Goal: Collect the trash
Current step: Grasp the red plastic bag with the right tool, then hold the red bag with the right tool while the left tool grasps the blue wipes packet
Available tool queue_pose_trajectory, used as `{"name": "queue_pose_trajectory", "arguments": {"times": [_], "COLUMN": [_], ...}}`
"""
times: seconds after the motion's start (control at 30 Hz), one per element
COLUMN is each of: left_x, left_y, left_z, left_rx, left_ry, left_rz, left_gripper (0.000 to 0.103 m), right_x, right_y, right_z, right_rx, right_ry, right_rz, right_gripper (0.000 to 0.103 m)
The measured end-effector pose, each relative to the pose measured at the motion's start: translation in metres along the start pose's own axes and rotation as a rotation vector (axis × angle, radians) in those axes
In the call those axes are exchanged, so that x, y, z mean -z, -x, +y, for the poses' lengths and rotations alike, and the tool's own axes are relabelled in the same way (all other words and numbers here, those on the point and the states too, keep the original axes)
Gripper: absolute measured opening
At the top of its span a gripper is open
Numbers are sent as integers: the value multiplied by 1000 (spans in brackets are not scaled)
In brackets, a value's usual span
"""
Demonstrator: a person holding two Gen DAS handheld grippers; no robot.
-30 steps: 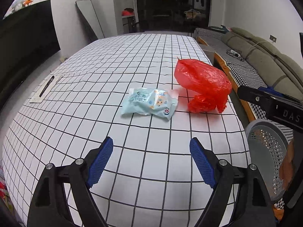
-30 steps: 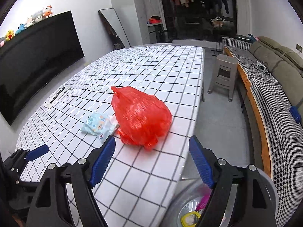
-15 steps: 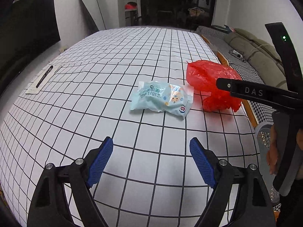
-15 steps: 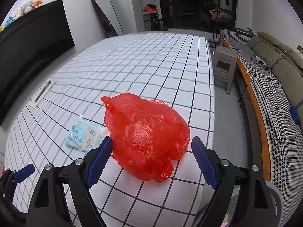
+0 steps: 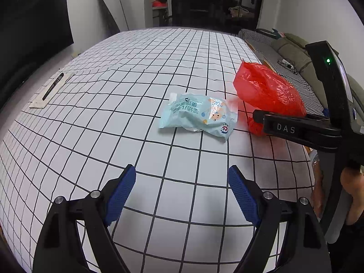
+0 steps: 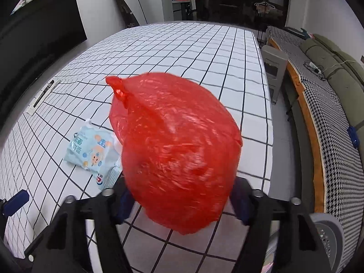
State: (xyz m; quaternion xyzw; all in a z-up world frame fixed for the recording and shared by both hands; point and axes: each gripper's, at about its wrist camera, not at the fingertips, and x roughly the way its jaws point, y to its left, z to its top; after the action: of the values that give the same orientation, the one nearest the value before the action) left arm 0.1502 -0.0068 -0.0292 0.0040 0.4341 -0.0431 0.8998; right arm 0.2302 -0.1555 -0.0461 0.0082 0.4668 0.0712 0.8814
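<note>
Trash is not yet collected: going left to right, your left gripper (image 5: 182, 193) hangs with fingers apart and empty over the table's (image 5: 141, 72) near edge, the pale blue wrapper (image 5: 198, 115) lies untouched mid-table, and the red bag (image 6: 177, 150) sits by the right edge. Your right gripper (image 6: 179, 201) has just been closing around it (pad contact is hidden). The grey bin (image 6: 327, 238) waits below.

Red bag (image 6: 177, 150) fills right gripper (image 6: 179, 202) jaws; wipes packet (image 5: 198, 116) just beside; table (image 5: 113, 122) leftward bare.
</note>
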Motion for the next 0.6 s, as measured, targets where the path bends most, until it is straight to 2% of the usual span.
{"name": "queue_pose_trajectory", "arguments": {"times": [0.23, 0.6], "left_x": [-2, -5], "left_y": [-1, 3], "left_z": [-2, -6], "left_rx": [-3, 2], "left_ry": [-3, -9], "left_rz": [-1, -12], "left_gripper": [81, 81], "right_x": [4, 17], "right_y": [7, 30], "right_z": [-4, -14], "right_rx": [-27, -64], "right_ry": [-31, -71], "right_rz": [-17, -49], "right_gripper": [43, 39]}}
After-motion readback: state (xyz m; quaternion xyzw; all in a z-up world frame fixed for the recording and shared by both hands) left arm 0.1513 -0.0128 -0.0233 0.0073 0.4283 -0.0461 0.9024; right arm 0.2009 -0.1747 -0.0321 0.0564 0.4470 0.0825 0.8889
